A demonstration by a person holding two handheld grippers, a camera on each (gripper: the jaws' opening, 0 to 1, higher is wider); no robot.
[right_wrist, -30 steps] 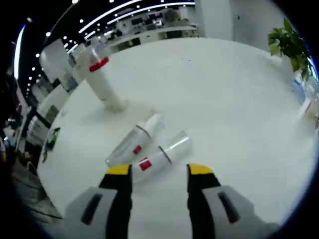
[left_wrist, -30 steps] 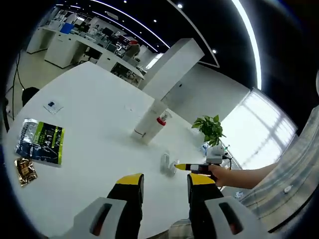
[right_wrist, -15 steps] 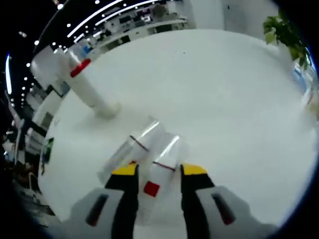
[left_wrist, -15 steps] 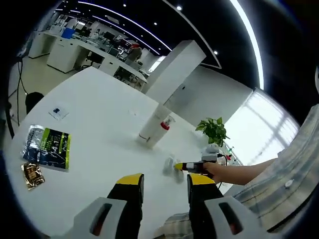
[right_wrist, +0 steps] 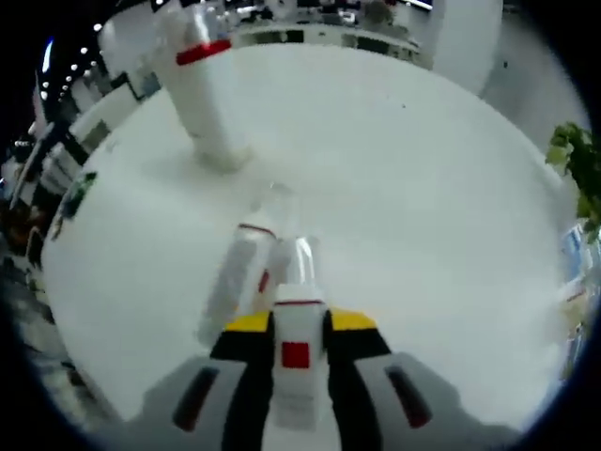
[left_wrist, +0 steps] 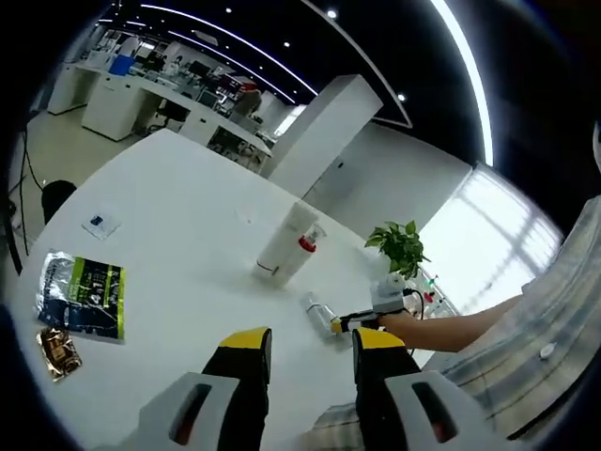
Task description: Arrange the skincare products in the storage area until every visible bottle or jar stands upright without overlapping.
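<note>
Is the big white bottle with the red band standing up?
Yes, the big white bottle stands upright, its base on the table.

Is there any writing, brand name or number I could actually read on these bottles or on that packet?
None can be read.
Green and silver packet: print too small.
Held bottle: a plain red square, no letters.
Lying bottle: red mark, blurred.
Tall pump bottle: red band, no words.

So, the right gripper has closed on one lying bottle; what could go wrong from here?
The second lying bottle touches the gripped bottle, so lifting may roll it across the white table. The right gripper holds the bottle along its length, so it may slip when turned upright. The tall pump bottle stands close and could be knocked.
</note>
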